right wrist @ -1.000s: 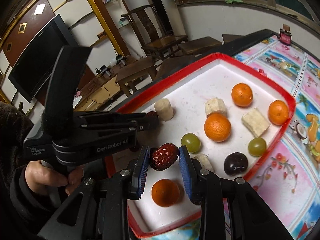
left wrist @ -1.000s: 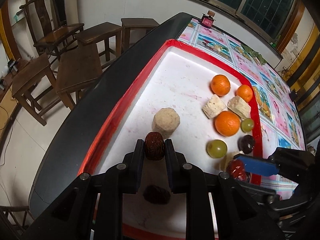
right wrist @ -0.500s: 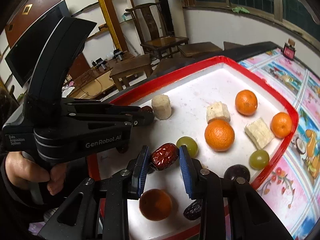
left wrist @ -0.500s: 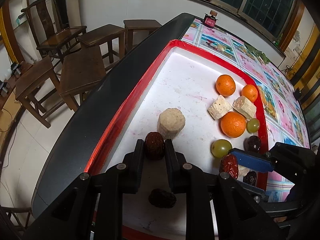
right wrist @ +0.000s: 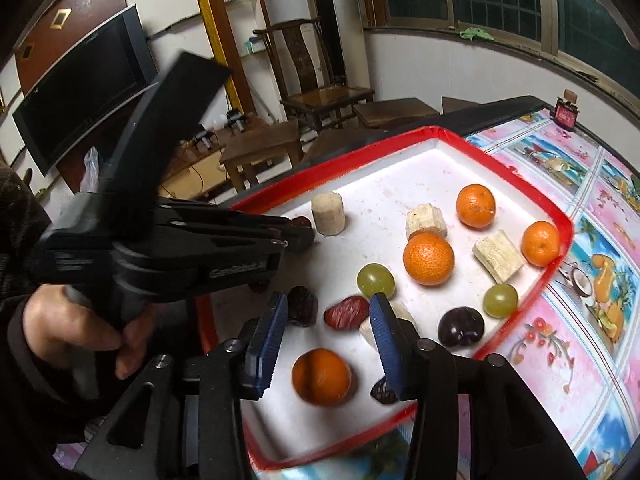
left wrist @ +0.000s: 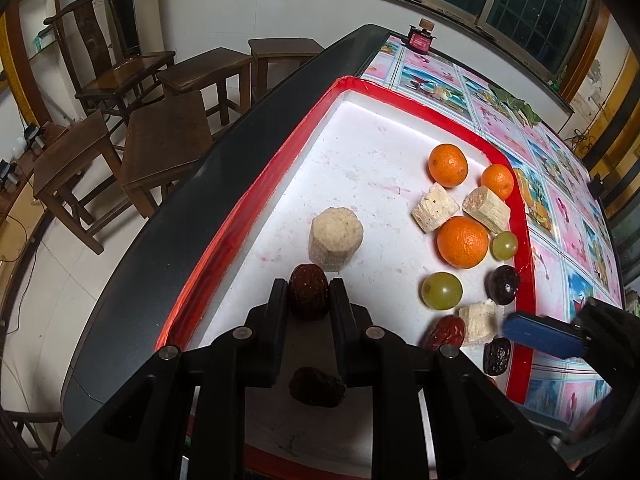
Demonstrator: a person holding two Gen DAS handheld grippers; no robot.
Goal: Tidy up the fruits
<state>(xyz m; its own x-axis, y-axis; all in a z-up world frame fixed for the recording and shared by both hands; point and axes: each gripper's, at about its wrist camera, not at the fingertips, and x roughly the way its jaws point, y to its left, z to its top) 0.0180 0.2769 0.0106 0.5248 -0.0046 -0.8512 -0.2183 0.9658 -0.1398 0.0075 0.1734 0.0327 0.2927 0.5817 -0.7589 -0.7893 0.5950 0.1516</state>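
Left claw [left wrist: 309,294]: pressed on a dark brown date [left wrist: 309,297], pinched between both pads just above the tray floor. It sits close to the red rim on the tray's left side, with a pale cylindrical chunk [left wrist: 336,238] directly beyond it. A second dark date [left wrist: 317,386] lies on the tray under the claw's frame.

Right claw [right wrist: 329,314]: its jaws have just been opening and now stand spread. A glossy red date [right wrist: 346,313] lies on the tray floor between the blue pads, nearer the right one; neither pad presses on it. In the left wrist view the same red date [left wrist: 444,332] rests against a pale chunk [left wrist: 478,322], free of the blue pad to its right.

Tray [right wrist: 520,160]: white foam floor, red taped rim, sitting on a worktop [right wrist: 580,320] covered in a pink pictorial cloth.

Contents seen from the right wrist:
- four oranges; one [right wrist: 321,376] near the front edge, under the right claw
- two green grapes, one [right wrist: 375,280] just beyond the red date
- a dark plum [right wrist: 460,326] near the right rim
- a dark date [right wrist: 303,306] beside the left blue pad
- another dark date [right wrist: 384,391], half hidden by the right finger

A bare hand [right wrist: 76,332] grips the left claw's handle.
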